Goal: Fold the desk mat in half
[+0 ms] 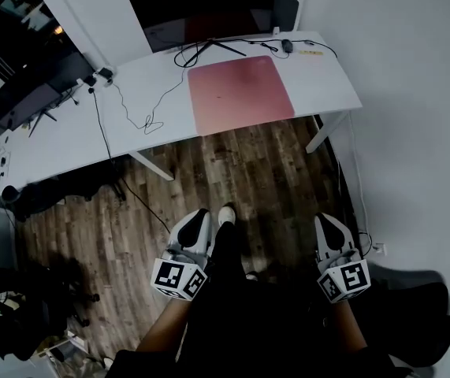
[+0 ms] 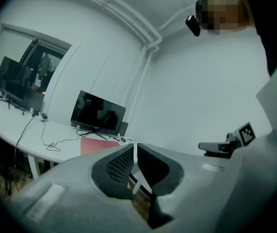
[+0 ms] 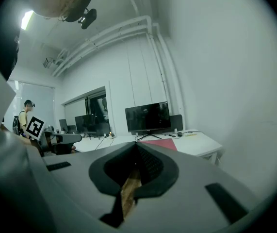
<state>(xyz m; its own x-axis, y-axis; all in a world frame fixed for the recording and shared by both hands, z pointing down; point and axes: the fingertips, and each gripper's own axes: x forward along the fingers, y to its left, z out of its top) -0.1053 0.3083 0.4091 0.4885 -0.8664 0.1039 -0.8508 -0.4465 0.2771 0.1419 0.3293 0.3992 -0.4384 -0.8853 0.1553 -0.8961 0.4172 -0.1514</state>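
Two hand-held grippers hang low over the wooden floor [image 1: 240, 172], well apart from the counter [image 1: 327, 77]. The left hand-held gripper [image 1: 199, 214] has its jaws pressed together with nothing between them, and the right hand-held gripper [image 1: 325, 217] is likewise closed and empty. The mat [image 1: 240, 93] lies flat and unfolded on the counter, its near edge about at the counter's front edge, so the fold is not yet begun.

The likely trouble is the pickup. The mat looks thin and flat, so jaws that come in closed, or too high, would probably slide over it or push it back toward the monitor [image 1: 205, 10]. If the two sides lift unevenly, the fold would come out skewed. A loose cable [image 1: 142, 116] lies just beside the mat's left edge and could be dragged along.

Only the head view shows the mat's whole outline and that cable. Only the gripper views show the jaws meeting. The right gripper view alone shows more screens and a person far off.
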